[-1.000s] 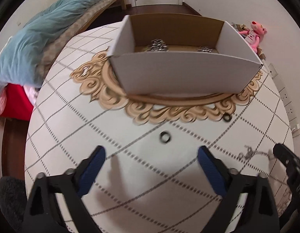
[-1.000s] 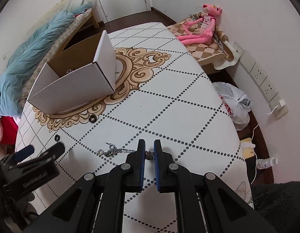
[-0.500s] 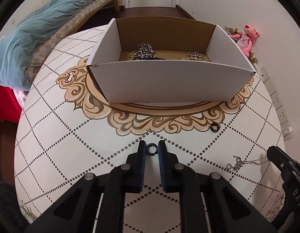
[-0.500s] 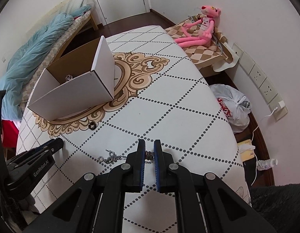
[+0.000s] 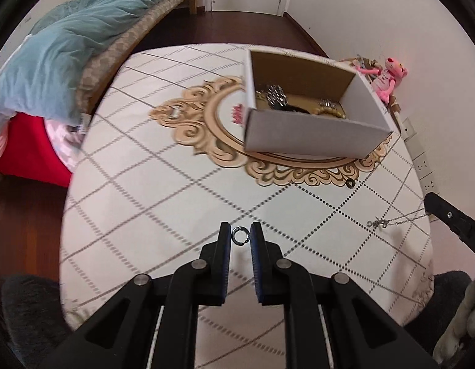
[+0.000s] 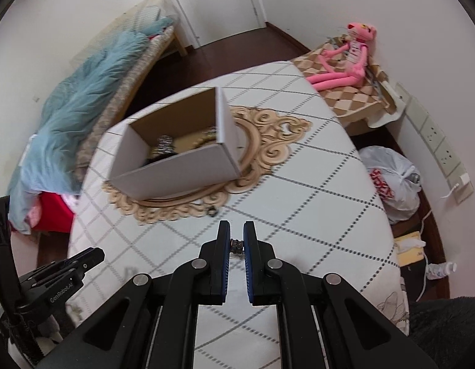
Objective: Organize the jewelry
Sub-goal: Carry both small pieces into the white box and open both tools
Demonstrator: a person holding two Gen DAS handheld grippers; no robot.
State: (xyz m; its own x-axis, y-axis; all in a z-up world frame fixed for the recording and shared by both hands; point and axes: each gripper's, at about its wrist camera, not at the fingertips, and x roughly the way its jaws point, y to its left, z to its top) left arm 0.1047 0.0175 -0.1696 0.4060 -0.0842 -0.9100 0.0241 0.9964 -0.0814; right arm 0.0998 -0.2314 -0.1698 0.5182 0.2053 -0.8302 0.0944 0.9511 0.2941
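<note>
Pinching a small dark ring point(image 5: 240, 235) between its blue pads, the left gripper point(image 5: 240, 236) hangs over the white quilted table point(image 5: 163, 184), clear of the surface. The right gripper point(image 6: 236, 244) is clamped on a little metal bead of a thin chain point(image 5: 394, 220), which trails off toward the table's edge. Another ring point(image 5: 349, 183) lies on the cloth just beside the gold scroll pattern. The open cardboard box point(image 6: 176, 169) sits on that pattern, well apart from both grippers, with chains and beads piled inside.
</note>
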